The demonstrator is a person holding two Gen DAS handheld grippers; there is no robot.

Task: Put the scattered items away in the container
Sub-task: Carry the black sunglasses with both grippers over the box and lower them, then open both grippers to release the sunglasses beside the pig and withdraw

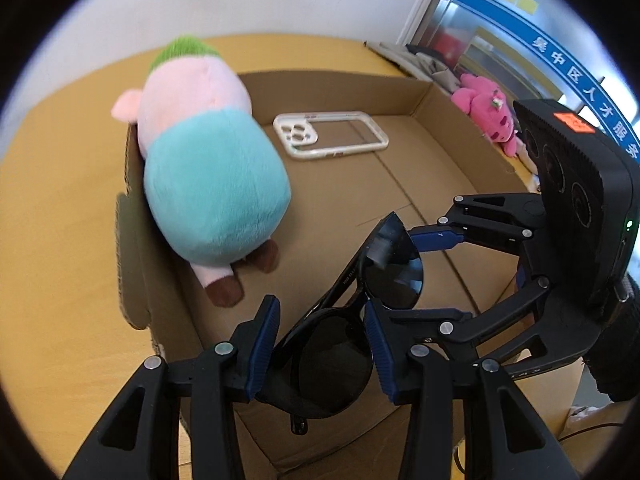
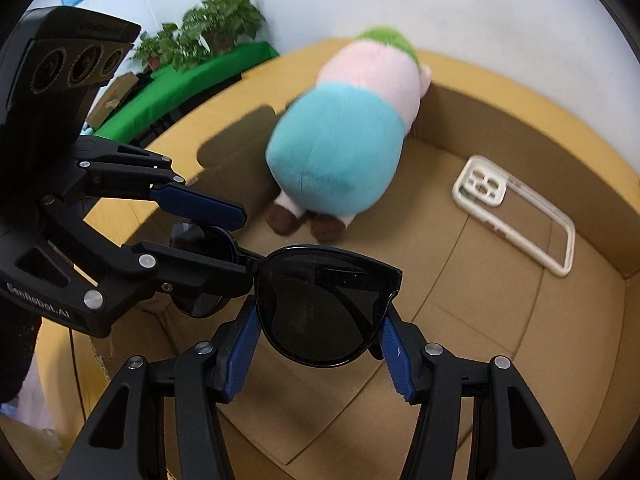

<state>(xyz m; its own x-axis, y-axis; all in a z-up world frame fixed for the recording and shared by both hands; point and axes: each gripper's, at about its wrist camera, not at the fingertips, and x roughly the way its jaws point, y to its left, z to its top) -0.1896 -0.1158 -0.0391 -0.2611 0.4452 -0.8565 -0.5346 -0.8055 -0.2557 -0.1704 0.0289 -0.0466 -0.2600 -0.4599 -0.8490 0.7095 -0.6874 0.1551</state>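
Black sunglasses point(image 1: 372, 300) are held over the open cardboard box point(image 1: 400, 184) by both grippers. My left gripper point(image 1: 320, 344) is shut on one lens. My right gripper point(image 2: 320, 332) is shut on the other lens point(image 2: 324, 300); it also shows in the left wrist view point(image 1: 420, 272). My left gripper shows in the right wrist view point(image 2: 236, 244). Inside the box lie a pink and teal plush pig point(image 1: 200, 160) against the left wall and a clear phone case point(image 1: 332, 136). Both also show in the right wrist view: the pig point(image 2: 348, 136) and the case point(image 2: 516, 212).
The box point(image 2: 520, 320) sits on a yellow-tan table point(image 1: 60, 208). A pink plush toy point(image 1: 488, 108) lies beyond the box's right wall. Potted plants point(image 2: 208, 24) and a green surface point(image 2: 188, 80) stand in the background.
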